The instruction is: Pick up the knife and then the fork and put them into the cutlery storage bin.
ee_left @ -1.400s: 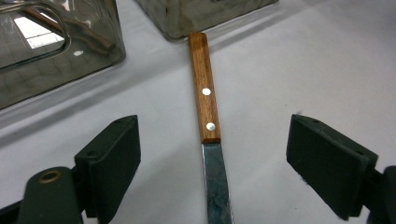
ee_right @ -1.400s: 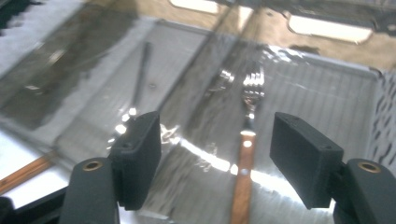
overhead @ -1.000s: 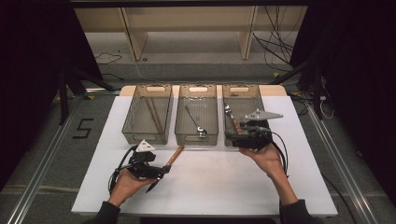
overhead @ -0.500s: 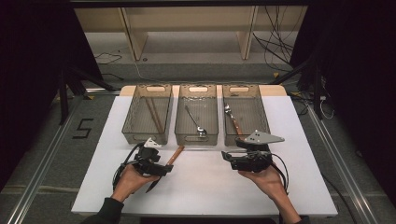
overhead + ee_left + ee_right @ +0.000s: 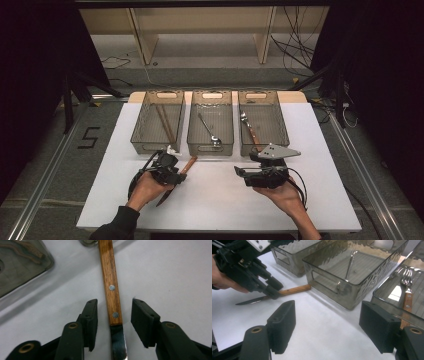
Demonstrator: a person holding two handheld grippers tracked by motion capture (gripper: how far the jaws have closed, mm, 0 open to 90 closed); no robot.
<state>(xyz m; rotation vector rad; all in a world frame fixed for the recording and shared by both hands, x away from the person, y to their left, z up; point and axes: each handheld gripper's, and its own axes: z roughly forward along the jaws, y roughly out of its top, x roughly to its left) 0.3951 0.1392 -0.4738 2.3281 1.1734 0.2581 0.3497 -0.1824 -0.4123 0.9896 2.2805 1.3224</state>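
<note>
A knife with a riveted wooden handle (image 5: pixel 111 287) and a steel blade lies flat on the white table (image 5: pixel 215 205), its handle end close to the middle bin. My left gripper (image 5: pixel 114 307) is open and straddles the knife where handle meets blade, with a gap on each side. From above, the left gripper (image 5: pixel 175 176) sits over the knife (image 5: pixel 189 164). My right gripper (image 5: pixel 240 173) is open and holds nothing, low over the table in front of the right bin, jaws pointing left. The right gripper view shows its jaws (image 5: pixel 327 315) wide apart, with the knife (image 5: pixel 292 290) and left gripper (image 5: pixel 249 267) beyond.
Three clear bins stand in a row at the back. The left bin (image 5: pixel 145 147) holds brown chopsticks (image 5: pixel 164 122), the middle bin (image 5: pixel 191 145) a spoon (image 5: pixel 207 130), the right bin (image 5: pixel 280 140) a wooden-handled fork (image 5: pixel 248 127). White table lies in front of both hands.
My right gripper has come back from over the right bin and dropped low over the table, turning left. My left gripper has edged onto the knife.
</note>
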